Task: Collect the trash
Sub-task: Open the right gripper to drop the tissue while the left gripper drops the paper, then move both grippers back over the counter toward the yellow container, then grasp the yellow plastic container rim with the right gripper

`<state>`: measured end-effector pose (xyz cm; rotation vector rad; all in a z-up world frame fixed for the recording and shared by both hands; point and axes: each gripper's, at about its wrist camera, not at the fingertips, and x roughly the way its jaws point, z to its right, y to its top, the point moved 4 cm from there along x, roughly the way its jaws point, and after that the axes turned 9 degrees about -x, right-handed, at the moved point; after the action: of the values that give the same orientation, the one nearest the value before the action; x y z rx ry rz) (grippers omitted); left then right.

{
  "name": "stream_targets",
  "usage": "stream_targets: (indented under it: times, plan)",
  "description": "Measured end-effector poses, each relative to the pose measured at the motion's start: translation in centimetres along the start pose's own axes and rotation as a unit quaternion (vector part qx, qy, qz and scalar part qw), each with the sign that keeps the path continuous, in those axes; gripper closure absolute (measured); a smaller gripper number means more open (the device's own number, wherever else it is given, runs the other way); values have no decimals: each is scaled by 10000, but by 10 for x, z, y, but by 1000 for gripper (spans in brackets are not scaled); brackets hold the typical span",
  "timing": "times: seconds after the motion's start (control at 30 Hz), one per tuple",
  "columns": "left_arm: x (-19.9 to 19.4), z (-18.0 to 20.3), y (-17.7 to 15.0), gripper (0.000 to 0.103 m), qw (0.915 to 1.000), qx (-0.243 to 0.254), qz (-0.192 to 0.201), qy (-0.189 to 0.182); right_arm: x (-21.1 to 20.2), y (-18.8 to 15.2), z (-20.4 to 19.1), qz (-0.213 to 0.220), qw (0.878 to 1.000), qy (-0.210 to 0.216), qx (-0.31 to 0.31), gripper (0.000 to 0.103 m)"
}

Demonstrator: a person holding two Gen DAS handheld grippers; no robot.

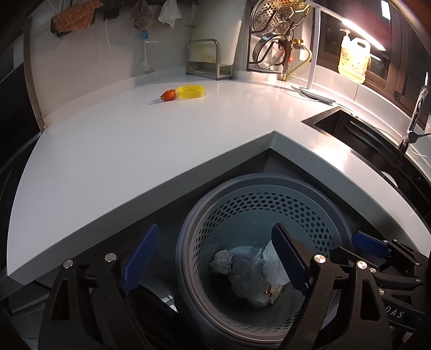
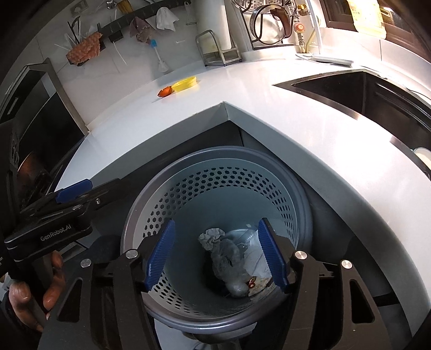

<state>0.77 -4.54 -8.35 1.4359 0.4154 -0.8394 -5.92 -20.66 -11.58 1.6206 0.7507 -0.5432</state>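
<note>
Both tools hang over the bin, and both stand spread wide with nothing between the blue pads. The left gripper [image 1: 215, 258] has one pad out past the basket's rim on the cabinet side and the other over the basket's mouth. The right gripper [image 2: 219, 255] sits squarely above the opening, pads parted, nothing pinched. In the left view the right tool's blue tip pokes in from the right edge; in the right view the left tool shows at the left, a hand [image 2: 35, 290] wrapped around its handle.

Below them stands the grey perforated trash basket [image 1: 269, 199], tucked into the inside corner of the counter. Down at its bottom lies the collected trash: a crumpled grey paper ball [image 1: 222, 261], some clear crinkled plastic [image 1: 247, 280], a white paper sheet [image 1: 274, 266] and a small wrapper with a red mark [image 2: 253, 283].

Up on the white countertop [image 1: 107, 161], well apart from the basket, an orange scrap [image 1: 168, 95] lies just beside a shallow yellow lid [image 1: 191, 91], near the back wall. Behind those stands a metal rack [image 1: 207, 59]. Off to the right, the dark sink [image 1: 350, 129] is sunk into the counter, with a faucet [image 1: 414, 118] at its far side, a lit desk lamp [image 1: 350, 24] over it and a yellow soap jug [image 1: 354, 55] on the sill.
</note>
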Motion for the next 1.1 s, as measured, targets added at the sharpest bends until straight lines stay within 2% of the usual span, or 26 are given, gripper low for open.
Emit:
stream_targets:
  times: [0.2,0.5,0.7,0.8,0.93,1.1]
  plan:
    - [-3,-29,31,8,9993,-190,250,192,5,36,-8,175,9998,33,-91,24]
    - [-4,-77,114,6,9934,-452,890,566,31,133,-29,537,9968,-108,-578,20]
    - [10,-104,169,6,9879,-713,1173,725,70,201,-41,497,9956,4,-789,20]
    - [25,-114,190,6,9857,-733,1268,834,96,229,-47,438,9944,-69,-959,20]
    - [54,-130,206,6,9845,-868,1200,936,136,257,-53,273,9931,-111,-1133,20]
    - [83,-146,216,6,9839,-968,1081,1042,186,281,-52,-18,9949,32,-1008,20]
